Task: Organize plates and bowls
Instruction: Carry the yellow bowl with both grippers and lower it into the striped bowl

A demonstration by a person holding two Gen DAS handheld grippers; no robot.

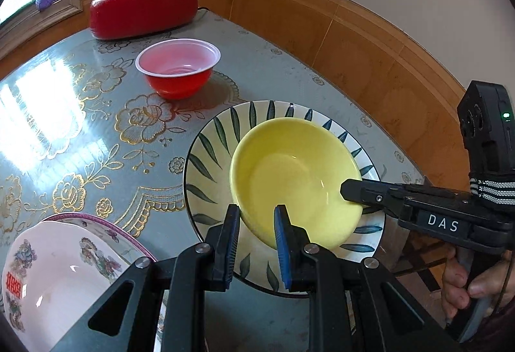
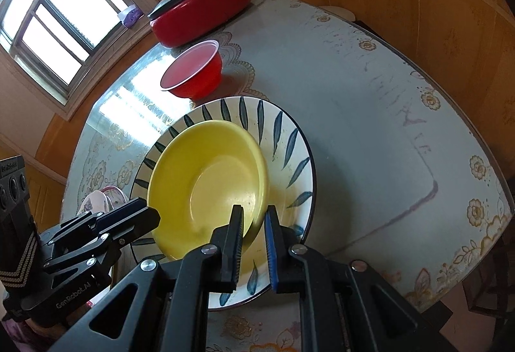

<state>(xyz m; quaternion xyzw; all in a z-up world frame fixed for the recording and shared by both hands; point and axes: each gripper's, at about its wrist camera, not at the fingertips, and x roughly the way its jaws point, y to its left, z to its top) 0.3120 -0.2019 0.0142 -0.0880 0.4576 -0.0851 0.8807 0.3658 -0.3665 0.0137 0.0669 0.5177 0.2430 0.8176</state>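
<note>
A yellow bowl [image 1: 289, 175] [image 2: 209, 178] sits tilted on a white plate with blue leaf marks [image 1: 212, 152] [image 2: 283, 133]. My left gripper [image 1: 257, 216] has its jaws on either side of the bowl's near rim, and it shows at the left of the right wrist view [image 2: 151, 216]. My right gripper [image 2: 254, 220] straddles the bowl's right rim with a small gap, and it reaches in from the right of the left wrist view [image 1: 351, 191]. A red bowl [image 1: 178, 71] [image 2: 193, 71] stands further back. A floral white bowl [image 1: 54, 274] rests on a pink-rimmed plate [image 1: 112, 226] at the near left.
A red electric pot with a grey lid [image 1: 143, 4] [image 2: 199, 14] stands at the table's far edge by the window. The round table [image 1: 64, 113] [image 2: 370, 113] has a glossy floral cover. Wooden wall panelling [image 1: 354, 46] runs behind it.
</note>
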